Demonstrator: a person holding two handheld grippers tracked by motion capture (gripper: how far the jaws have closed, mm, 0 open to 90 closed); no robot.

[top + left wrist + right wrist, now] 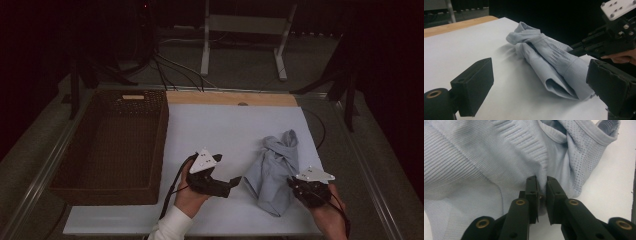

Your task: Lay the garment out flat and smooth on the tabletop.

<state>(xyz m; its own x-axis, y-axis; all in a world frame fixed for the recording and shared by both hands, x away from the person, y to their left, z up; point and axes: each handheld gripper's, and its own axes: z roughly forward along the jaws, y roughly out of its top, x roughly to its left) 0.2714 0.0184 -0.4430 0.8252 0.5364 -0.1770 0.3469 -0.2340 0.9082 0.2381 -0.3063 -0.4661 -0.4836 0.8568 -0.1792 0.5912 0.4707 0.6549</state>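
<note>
A crumpled light-blue knit garment (275, 165) lies on the right half of the white tabletop (225, 125). My right gripper (296, 185) sits at the garment's near right edge. In the right gripper view its jaws (542, 182) are pinched on a ribbed fold of the garment (486, 157). My left gripper (227, 170) hovers just left of the cloth, jaws pointing toward it. In the left gripper view it (540, 67) stands wide open with nothing between the pads. The garment (544, 50) lies ahead of it, and the right gripper (609, 42) is at the upper right.
A deep brown wicker basket (162, 140) stands along the table's left side, with nothing visible inside it. A wooden strip (230, 98) borders the far edge. Beyond, on the floor, are a white metal stand (245, 25) and dark cables (165, 70).
</note>
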